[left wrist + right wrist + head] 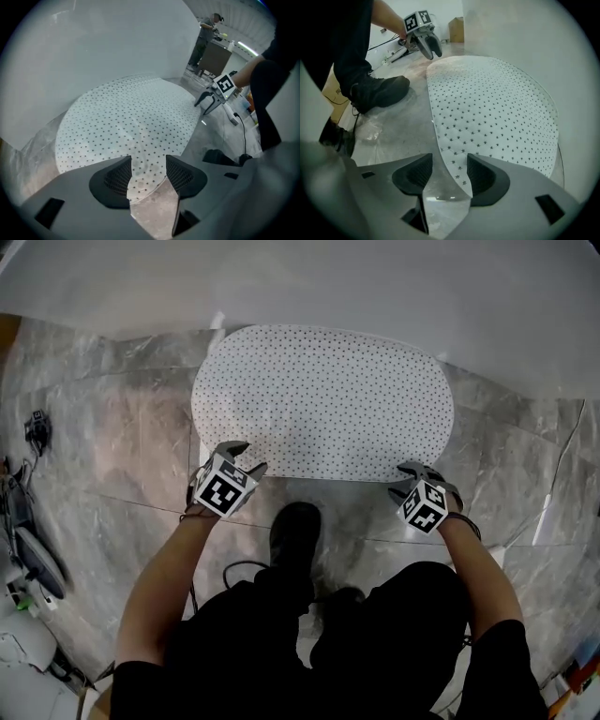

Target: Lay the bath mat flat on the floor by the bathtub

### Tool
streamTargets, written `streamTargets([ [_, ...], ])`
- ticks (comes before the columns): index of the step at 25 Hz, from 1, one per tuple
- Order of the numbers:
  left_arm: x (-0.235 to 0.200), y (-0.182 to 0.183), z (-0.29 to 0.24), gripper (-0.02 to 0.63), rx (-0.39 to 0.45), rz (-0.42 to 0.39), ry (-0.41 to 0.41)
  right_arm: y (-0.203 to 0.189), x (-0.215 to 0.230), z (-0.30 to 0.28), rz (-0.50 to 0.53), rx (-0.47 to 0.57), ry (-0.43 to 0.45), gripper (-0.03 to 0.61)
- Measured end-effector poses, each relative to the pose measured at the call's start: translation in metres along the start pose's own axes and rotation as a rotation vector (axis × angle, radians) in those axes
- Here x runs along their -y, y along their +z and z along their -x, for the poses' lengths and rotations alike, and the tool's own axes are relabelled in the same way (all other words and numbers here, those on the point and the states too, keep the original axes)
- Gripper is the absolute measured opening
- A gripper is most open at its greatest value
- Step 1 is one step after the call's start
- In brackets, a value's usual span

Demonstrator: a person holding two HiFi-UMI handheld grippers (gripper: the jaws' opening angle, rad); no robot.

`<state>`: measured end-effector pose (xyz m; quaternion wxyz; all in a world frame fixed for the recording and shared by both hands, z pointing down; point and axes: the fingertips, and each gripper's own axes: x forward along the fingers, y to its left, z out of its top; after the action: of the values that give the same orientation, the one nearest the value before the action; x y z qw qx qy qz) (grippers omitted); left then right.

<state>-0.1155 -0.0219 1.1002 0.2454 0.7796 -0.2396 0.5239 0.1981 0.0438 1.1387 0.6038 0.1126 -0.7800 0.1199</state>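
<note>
On the grey floor (112, 427) just beside the white bathtub (281, 282), the dotted bath mat (323, 399) lies flat, looking thin, light and floppy, best pinched along its near edge, where the left hand-held gripper (246, 458) and right hand-held gripper (405, 479) hover wide open, empty.

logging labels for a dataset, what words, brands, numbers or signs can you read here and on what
No words, brands or numbers can be read in any view.
Cube on the left gripper: black and white square markers only, no letters.
Cube on the right gripper: the same kind of markers.
The bath mat: a pattern of small dark marks, no text.
The cardboard box: too small to show any print.
</note>
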Motion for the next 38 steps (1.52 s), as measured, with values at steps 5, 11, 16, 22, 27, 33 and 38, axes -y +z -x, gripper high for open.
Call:
streamTargets([
  [5,0.023,-0.012,-0.012,0.232,-0.066,-0.061,-0.057,0.001,0.0,-0.002,-0.009,0.069,-0.034,0.249],
  [11,0.033,-0.042,-0.028,0.232,-0.204,-0.185,-0.068,0.002,0.004,0.001,-0.046,0.094,-0.063,0.171],
  [16,0.038,-0.045,-0.039,0.233,-0.233,-0.255,-0.055,-0.001,0.004,0.004,-0.049,0.071,-0.045,0.11],
  [22,0.03,-0.046,-0.042,0.155,-0.22,-0.375,0.023,-0.011,-0.011,0.002,0.04,0.024,-0.088,0.012],
  [27,0.033,-0.045,-0.043,0.106,-0.267,-0.459,0.032,-0.013,0.02,0.006,-0.015,0.011,-0.154,0.172],
  [33,0.031,-0.041,-0.04,0.041,-0.298,-0.535,0.043,-0.011,-0.001,0.0,0.101,-0.042,0.017,0.307],
  [38,0.026,-0.039,-0.039,0.026,-0.293,-0.442,-0.028,-0.009,0.006,-0.002,0.08,-0.024,0.018,0.292],
])
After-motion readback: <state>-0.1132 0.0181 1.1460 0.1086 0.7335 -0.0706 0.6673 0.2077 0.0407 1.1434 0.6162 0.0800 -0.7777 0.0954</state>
